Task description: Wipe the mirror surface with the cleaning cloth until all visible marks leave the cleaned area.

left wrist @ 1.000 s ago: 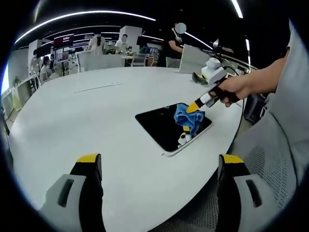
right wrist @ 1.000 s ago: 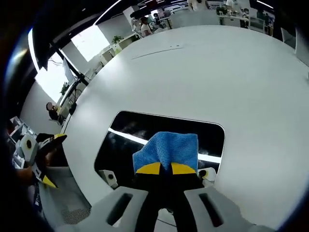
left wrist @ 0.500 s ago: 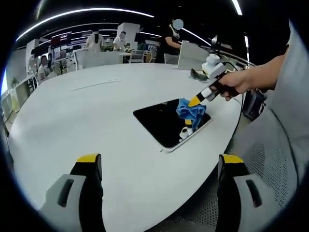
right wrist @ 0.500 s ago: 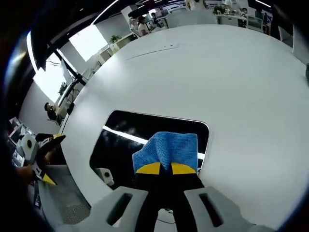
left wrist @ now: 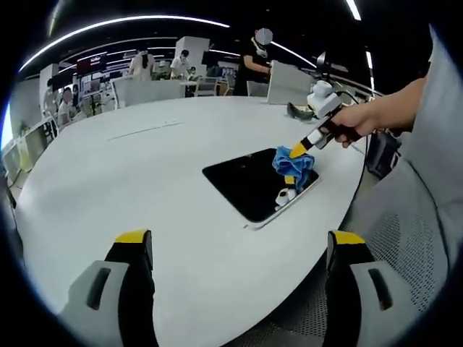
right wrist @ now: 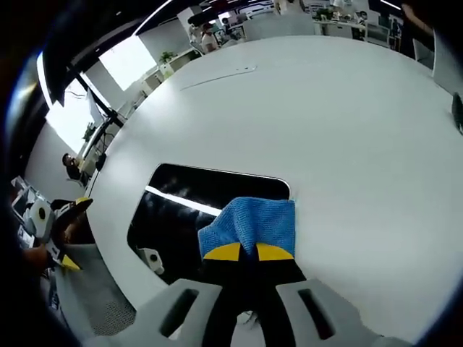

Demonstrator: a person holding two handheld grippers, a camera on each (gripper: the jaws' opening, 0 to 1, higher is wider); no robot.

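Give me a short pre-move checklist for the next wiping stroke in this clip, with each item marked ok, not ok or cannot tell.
1. Right gripper shut on the blue cloth: ok.
2. Cloth lies over the mirror, at its corner: ok.
3. Mirror lies flat on the white table, whole outline in view: ok.
4. Left gripper held open, apart from the mirror: ok.
5. Marks gone from the glass: cannot tell; reflections hide them.

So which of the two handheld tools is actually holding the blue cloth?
The right tool, shut on the blue cleaning cloth at the dark rectangular mirror. The left tool is open, holding nothing, above the white table.
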